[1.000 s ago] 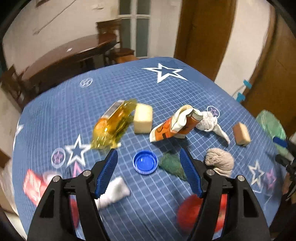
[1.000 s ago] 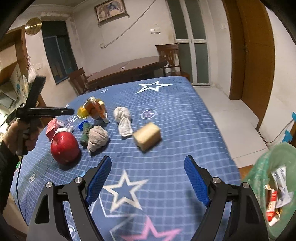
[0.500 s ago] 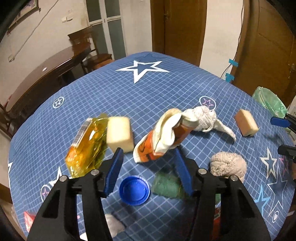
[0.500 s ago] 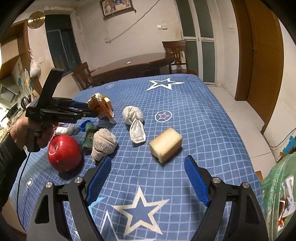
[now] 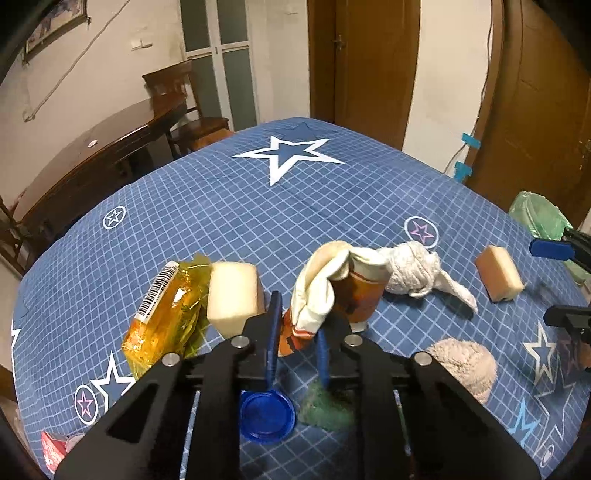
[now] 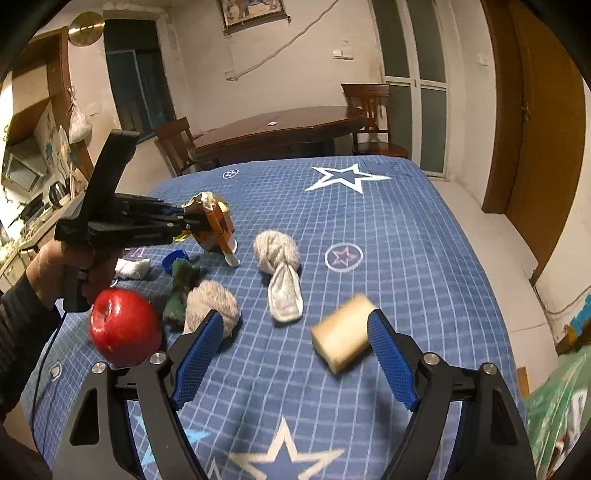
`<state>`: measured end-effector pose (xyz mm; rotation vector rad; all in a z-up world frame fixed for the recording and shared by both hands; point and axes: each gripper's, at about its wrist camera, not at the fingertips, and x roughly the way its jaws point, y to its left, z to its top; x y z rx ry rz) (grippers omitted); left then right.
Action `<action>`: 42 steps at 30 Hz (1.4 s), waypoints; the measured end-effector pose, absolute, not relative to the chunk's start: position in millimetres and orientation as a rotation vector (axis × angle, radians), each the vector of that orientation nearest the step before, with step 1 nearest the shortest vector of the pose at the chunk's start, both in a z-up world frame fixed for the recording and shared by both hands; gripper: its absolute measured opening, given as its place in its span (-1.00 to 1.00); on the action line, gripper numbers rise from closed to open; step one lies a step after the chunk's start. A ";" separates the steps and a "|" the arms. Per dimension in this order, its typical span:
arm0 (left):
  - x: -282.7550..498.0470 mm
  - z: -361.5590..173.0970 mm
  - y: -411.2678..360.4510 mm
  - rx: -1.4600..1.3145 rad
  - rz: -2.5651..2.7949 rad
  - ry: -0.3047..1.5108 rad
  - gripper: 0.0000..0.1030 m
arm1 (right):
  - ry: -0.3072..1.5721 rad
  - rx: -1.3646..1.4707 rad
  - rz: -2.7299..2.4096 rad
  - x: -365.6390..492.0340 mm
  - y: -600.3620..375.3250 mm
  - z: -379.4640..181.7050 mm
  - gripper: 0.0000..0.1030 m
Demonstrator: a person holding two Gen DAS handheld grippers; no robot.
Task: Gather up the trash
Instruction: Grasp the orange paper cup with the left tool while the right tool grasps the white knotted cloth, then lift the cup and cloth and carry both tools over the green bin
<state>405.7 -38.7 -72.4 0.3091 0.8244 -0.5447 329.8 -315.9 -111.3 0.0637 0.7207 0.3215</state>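
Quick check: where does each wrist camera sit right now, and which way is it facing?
Left wrist: on the left gripper, angled down at its crushed orange cup; only gripper fingers show.
Right wrist: on the right gripper, jaws closing, facing a tan sponge; the left hand shows.
Shared: cup, sponge, white sock, blue tablecloth.

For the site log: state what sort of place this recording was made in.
Most likely a room in a lived-in home, perhaps a dining room. A dark round wooden dining table with wooden chairs stands behind the blue star-patterned cloth, a framed picture hangs on the wall, and brown wooden doors line the side.
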 end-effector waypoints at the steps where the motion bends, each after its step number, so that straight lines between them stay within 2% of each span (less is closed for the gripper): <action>1: 406.3 -72.6 -38.6 0.307 -0.539 0.822 -0.76 | 0.727 0.047 0.327 335.7 -312.0 -110.3 0.35; 3: 405.7 -71.2 -36.4 0.297 -0.521 0.816 -0.81 | 0.745 0.025 0.341 348.9 -304.2 -110.3 0.14; 5: 404.5 -66.6 -31.0 0.272 -0.497 0.805 -0.82 | 0.758 0.012 0.339 359.9 -297.9 -112.8 0.07; 16: 391.0 -49.2 -9.7 0.186 -0.418 0.786 -0.82 | 0.883 -0.069 0.335 438.6 -257.3 -134.1 0.05; 23: 385.9 -48.1 -4.3 0.148 -0.399 0.786 -0.82 | 0.926 -0.097 0.317 451.1 -243.7 -149.8 0.04; 25: 382.2 -46.5 -3.5 0.136 -0.393 0.785 -0.82 | 0.913 -0.102 0.309 449.8 -241.6 -149.2 -0.20; 29: 369.8 -40.3 2.8 0.115 -0.357 0.767 -0.82 | 0.846 -0.109 0.279 436.0 -240.0 -137.9 -0.30; 42: 264.1 -2.9 25.3 -0.005 -0.227 0.623 -0.82 | 0.460 -0.039 0.221 301.6 -224.9 -51.8 -0.31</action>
